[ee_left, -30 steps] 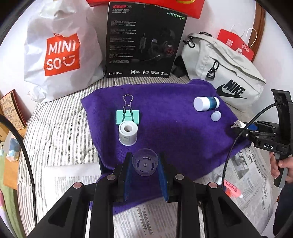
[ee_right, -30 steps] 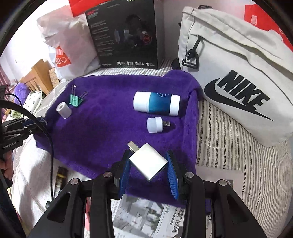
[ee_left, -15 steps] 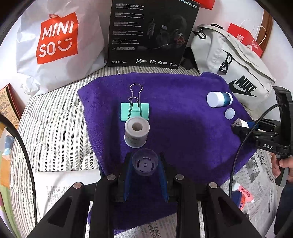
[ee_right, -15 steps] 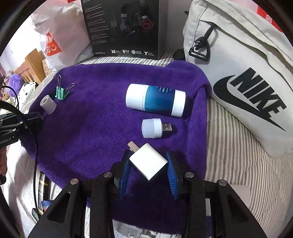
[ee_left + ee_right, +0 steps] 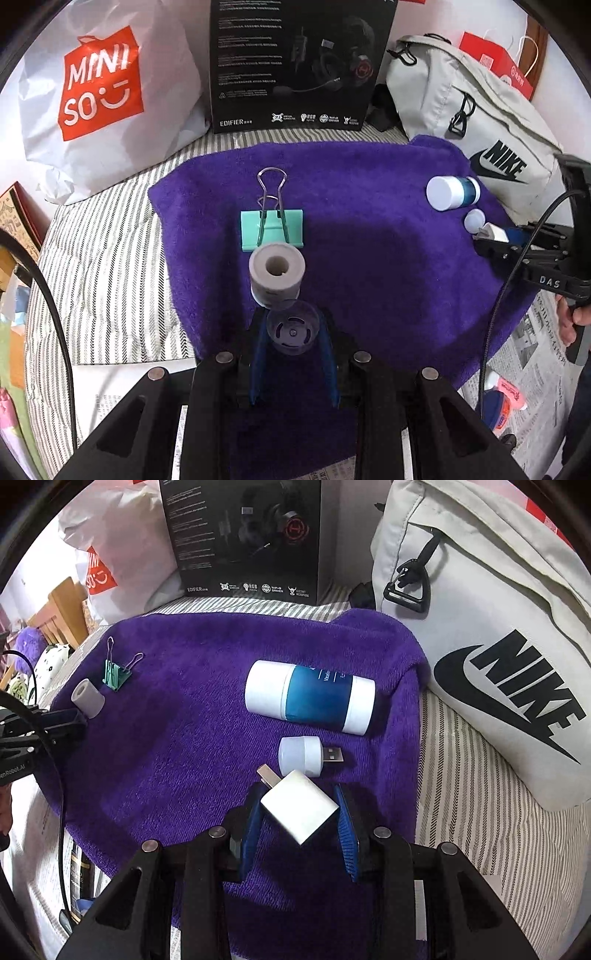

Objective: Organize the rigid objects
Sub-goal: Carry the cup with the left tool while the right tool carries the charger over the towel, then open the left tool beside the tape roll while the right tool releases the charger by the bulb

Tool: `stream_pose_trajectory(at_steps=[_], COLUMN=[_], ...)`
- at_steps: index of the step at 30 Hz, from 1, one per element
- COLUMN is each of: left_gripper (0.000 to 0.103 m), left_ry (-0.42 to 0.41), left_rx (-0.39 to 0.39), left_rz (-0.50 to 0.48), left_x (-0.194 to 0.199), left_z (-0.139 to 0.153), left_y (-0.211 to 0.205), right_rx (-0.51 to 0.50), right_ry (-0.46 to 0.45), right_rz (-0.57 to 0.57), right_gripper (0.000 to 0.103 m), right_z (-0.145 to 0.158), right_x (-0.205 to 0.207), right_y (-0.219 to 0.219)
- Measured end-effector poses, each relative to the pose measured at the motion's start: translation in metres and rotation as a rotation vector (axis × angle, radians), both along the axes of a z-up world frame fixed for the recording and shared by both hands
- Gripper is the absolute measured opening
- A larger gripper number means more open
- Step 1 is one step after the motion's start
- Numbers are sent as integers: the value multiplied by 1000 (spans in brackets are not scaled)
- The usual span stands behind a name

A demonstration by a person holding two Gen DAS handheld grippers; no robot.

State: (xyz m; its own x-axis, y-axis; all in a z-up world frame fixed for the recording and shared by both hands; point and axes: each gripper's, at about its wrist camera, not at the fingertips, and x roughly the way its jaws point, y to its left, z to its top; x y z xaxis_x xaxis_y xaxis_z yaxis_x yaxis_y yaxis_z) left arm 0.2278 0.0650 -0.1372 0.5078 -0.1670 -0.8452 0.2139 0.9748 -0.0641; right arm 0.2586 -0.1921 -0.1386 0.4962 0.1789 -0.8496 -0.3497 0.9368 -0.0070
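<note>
Pinching a small clear cap between its blue pads, your left claw hangs low over the purple towel, right behind a grey roll standing on end; a green binder clip lies just beyond the roll. Your right claw grips a white plug cornerwise, prongs pointing up-left. Just ahead of it on the towel lies a small USB light, then a blue-and-white bottle on its side near the Nike bag.
</note>
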Motion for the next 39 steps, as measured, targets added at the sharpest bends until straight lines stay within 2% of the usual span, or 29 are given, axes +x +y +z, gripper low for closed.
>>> stream_pose_trajectory(at_steps=[3,8,12,16,18,22,28,34,39], left_gripper=[26,26,36,44,46,46,46,49,50], left_ry=[-6,0,13,18,18,17,-25,-57,-45], left_rx=[43,37,34,62,67,40,47,3,-33], left_rz=[-5,0,-8,-15,-2,29,47,24,8], left_x=[-1,-1,-5,-13,-16,-26,-57,-92,-107], left_z=[-1,0,1,1,3,11,32,50,43], left_y=[-6,-5,-8,-16,-19,-19,-16,-17,-32], right_rx=[-1,0,21,8,15,9,55,85,126], right_ry=[4,2,20,15,16,2,-9,-6,9], right_rz=[4,16,21,18,20,-4,-35,-63,-81], right_gripper=[38,39,44,56,56,59,60,60,61], right_z=[0,-1,0,5,9,18,33,37,38], right_x=[1,1,-1,-11,-18,-34,-62,-94,-120], right_y=[0,0,-1,-3,-5,-14,-30,-37,-43])
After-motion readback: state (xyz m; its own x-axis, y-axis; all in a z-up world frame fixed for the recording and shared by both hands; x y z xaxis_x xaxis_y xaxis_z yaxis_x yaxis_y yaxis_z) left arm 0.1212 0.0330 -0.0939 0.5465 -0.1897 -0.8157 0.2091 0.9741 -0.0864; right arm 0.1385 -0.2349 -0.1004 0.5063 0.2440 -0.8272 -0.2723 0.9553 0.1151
